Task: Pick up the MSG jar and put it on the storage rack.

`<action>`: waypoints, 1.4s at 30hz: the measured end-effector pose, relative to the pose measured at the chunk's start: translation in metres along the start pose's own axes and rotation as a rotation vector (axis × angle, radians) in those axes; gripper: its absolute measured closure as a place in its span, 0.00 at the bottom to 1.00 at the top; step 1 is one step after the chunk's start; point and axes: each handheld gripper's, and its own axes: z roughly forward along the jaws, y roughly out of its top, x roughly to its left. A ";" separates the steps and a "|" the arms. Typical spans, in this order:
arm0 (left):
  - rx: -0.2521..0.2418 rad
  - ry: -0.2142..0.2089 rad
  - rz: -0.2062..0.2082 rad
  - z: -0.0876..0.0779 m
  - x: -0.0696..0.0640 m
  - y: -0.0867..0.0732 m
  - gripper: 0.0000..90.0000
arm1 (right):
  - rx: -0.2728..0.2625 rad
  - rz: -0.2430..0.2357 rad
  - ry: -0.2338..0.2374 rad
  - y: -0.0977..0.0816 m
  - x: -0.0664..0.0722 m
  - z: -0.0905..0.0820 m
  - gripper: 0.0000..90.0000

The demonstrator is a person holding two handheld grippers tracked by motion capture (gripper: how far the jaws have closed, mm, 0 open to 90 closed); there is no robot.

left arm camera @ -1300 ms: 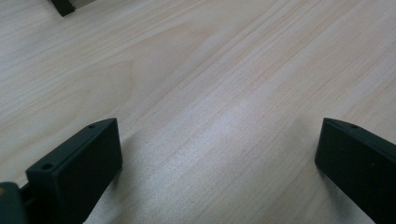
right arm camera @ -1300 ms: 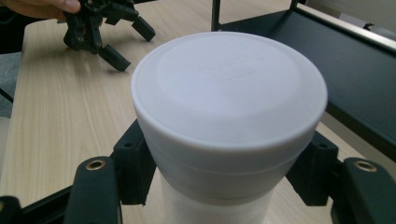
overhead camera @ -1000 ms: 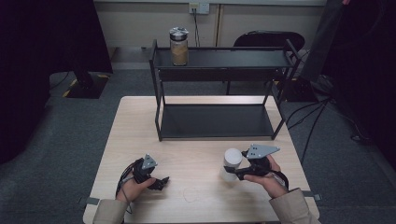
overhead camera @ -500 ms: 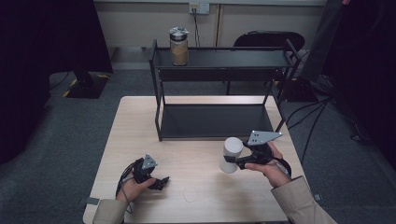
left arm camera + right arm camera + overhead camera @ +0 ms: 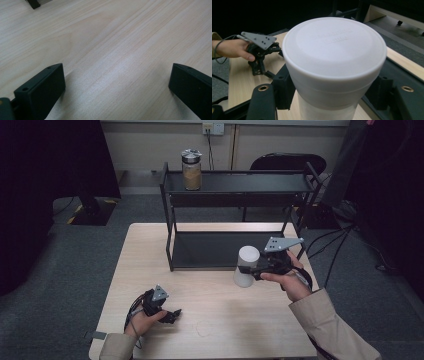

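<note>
A white lidded container (image 5: 246, 266) hangs above the table in front of the black shelf unit (image 5: 240, 200), with my right gripper (image 5: 251, 270) shut on its sides. In the right gripper view the white container (image 5: 334, 67) sits between the two black jaws, its round lid toward the camera. My left gripper (image 5: 172, 314) rests on the table near the front left, jaws open and nothing between them. The left gripper view has bare wood between its jaws, its gripper (image 5: 117, 85) standing wide.
A glass jar with a metal lid (image 5: 191, 169) stands on the shelf unit's top tier at the left. The lower tier (image 5: 215, 247) is bare. The wooden table (image 5: 150, 250) ends close behind the shelf. A black chair (image 5: 282, 162) stands behind it, and cables trail at the right.
My right gripper has lifted the white container up off the table and carried it toward the shelf. The left gripper has stayed where it was.
</note>
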 end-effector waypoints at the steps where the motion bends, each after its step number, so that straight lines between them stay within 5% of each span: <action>1: 0.003 0.000 0.004 0.000 0.000 0.001 0.00 | -0.001 -0.005 -0.005 0.004 -0.001 0.000 0.39; 17: 0.001 0.001 -0.002 0.000 0.000 0.001 0.00 | -0.031 0.032 -0.064 0.049 -0.013 -0.009 0.39; 42: -0.001 0.002 -0.005 0.001 0.000 0.001 0.00 | -0.042 0.020 -0.143 0.134 -0.023 -0.019 0.39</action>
